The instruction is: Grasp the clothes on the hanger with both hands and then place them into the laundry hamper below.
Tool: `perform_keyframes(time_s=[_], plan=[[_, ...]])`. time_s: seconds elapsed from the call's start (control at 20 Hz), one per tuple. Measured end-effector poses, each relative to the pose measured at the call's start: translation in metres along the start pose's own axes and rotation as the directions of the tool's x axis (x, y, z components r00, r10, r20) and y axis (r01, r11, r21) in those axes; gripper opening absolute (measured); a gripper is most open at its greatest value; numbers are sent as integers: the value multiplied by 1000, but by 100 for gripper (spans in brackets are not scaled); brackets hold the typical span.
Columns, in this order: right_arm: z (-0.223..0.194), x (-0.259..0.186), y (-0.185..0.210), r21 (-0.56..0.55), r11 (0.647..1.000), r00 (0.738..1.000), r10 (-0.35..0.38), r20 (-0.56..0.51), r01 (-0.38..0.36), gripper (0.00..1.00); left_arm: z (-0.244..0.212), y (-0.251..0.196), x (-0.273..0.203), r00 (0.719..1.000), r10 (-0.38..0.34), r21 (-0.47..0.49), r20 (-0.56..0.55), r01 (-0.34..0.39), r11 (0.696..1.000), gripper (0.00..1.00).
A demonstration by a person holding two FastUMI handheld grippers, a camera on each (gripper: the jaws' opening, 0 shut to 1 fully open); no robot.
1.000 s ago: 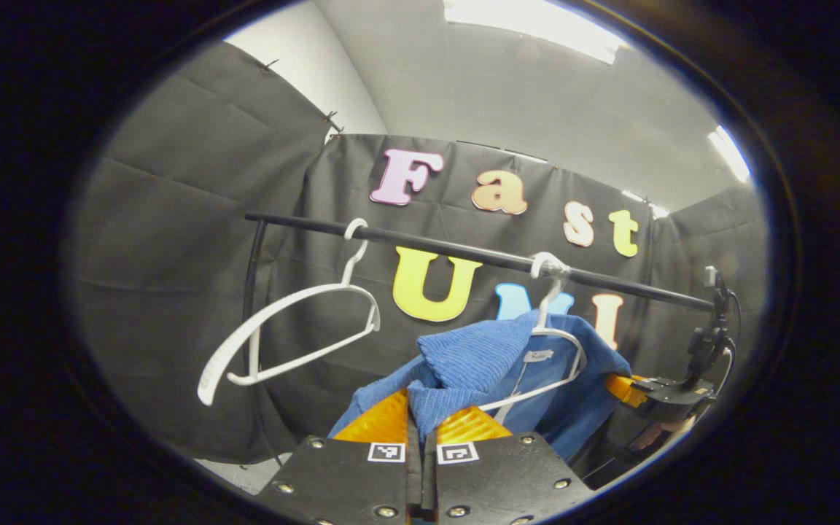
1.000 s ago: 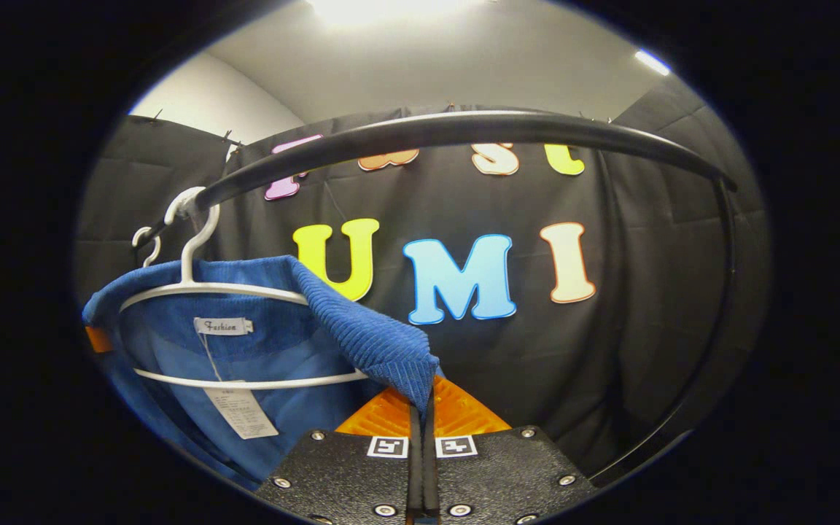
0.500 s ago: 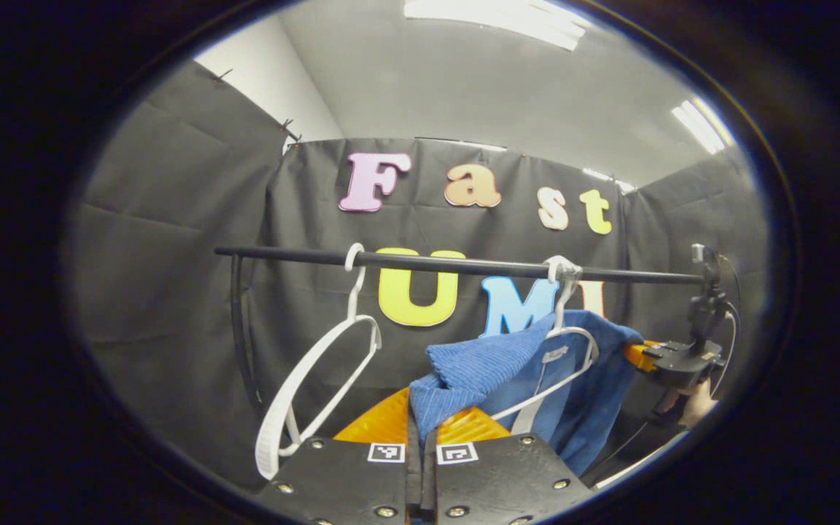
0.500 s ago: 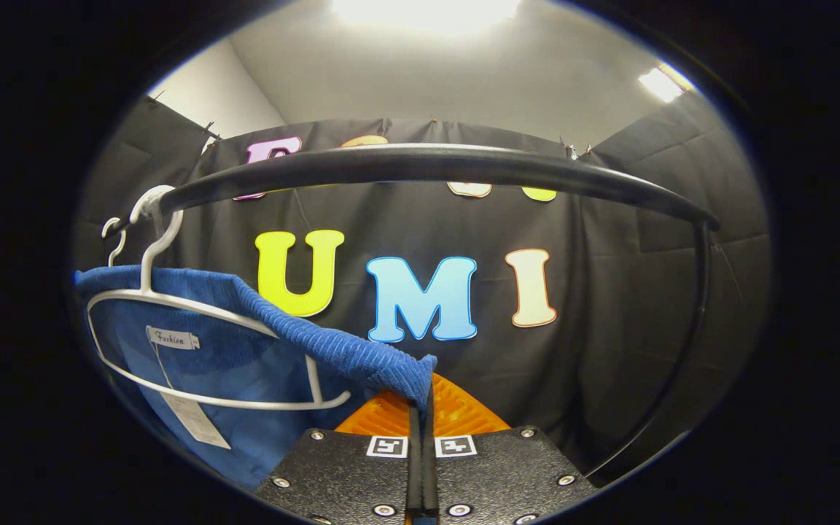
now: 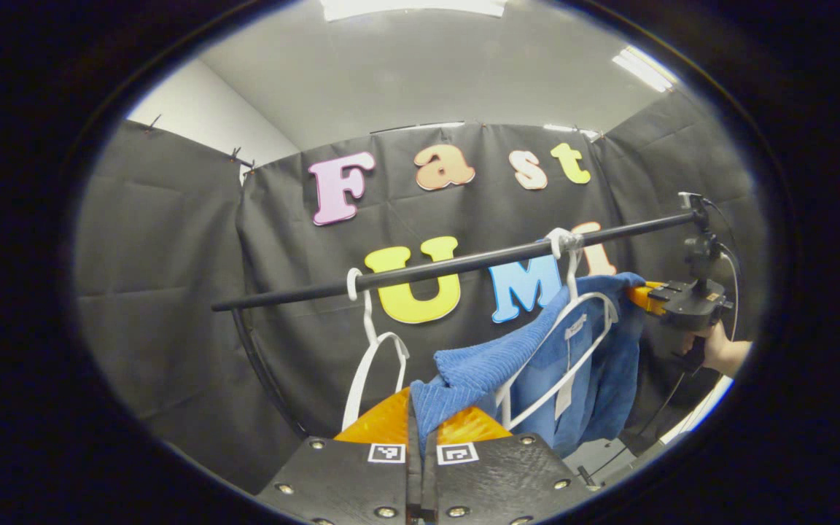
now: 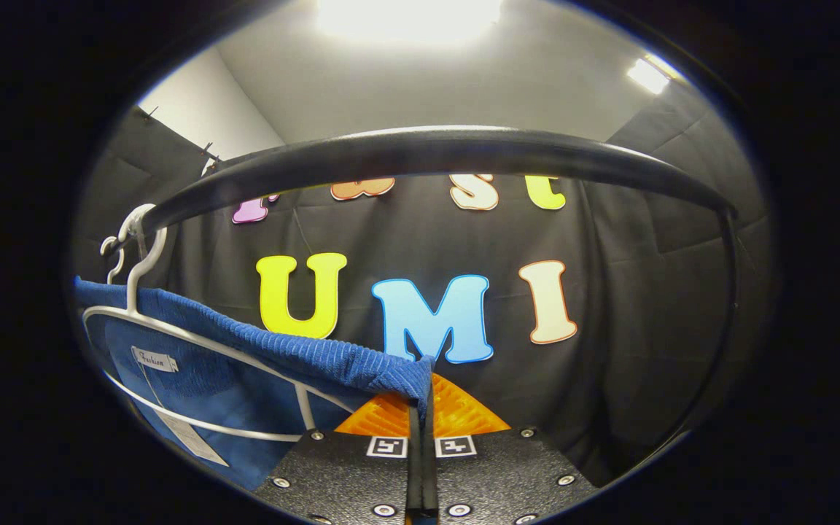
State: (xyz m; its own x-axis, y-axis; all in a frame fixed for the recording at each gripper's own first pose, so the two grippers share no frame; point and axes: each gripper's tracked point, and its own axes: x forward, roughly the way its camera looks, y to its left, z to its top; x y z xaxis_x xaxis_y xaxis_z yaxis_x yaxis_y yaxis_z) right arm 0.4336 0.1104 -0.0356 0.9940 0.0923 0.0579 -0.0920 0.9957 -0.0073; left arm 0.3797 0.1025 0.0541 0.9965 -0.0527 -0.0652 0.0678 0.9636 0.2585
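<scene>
Left gripper (image 5: 420, 430) — fingers pressed together on a fold of the blue sweater (image 5: 537, 357). Right gripper (image 6: 420, 408) — likewise clamped on the sweater's far shoulder. Sweater partly draped on the white hanger (image 5: 573, 321), hooked over the black rail (image 5: 464, 264).

Left gripper (image 5: 420, 430): textured black plates, silver screws, two square black-and-white markers; right gripper (image 6: 420, 412) alike; cable trailing.

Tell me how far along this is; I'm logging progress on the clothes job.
Done: both grippers are shut on the blue top, the left gripper on one shoulder, the right gripper on the other. In hand: pulling the shoulders outward; the top is partly draped on its white hanger, which hooks the rail. Left: free it from the hanger and lower it into the hamper.
</scene>
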Motion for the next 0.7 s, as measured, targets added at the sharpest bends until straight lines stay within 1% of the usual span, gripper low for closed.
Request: perform_keyframes(time_s=[0.1, 0.3, 0.4, 0.45, 0.55, 0.6, 0.7], plan=[[0, 18, 2, -5, 1000, 1000, 23, 5, -23, 0, 2, 5, 8, 1000, -5, -3, -8, 5, 1000, 1], [6, 30, 3, -44, 997, 996, 67, 56, -64, 0, 19, 16, 35, 1000, 25, 57, 0, -25, 998, 2], [4, 34, 0, -68, 995, 994, 76, 72, -71, 0, 15, 14, 49, 999, 30, 80, -25, -28, 996, 1], [0, 38, 1, -64, 995, 994, 85, 71, -80, 0, 8, 10, 50, 999, 27, 68, -35, -25, 997, 1], [-6, 45, -4, -39, 995, 994, 91, 61, -89, 0, -4, 9, 54, 999, 6, 12, -45, -6, 1000, 1], [-7, 49, -5, -27, 995, 994, 94, 59, -92, 0, -10, 6, 57, 999, -3, -6, -50, 3, 1000, 2], [-12, 57, -5, -36, 995, 993, 99, 59, -97, 0, -18, 1, 66, 998, -18, -27, -60, 16, 1000, 2]])
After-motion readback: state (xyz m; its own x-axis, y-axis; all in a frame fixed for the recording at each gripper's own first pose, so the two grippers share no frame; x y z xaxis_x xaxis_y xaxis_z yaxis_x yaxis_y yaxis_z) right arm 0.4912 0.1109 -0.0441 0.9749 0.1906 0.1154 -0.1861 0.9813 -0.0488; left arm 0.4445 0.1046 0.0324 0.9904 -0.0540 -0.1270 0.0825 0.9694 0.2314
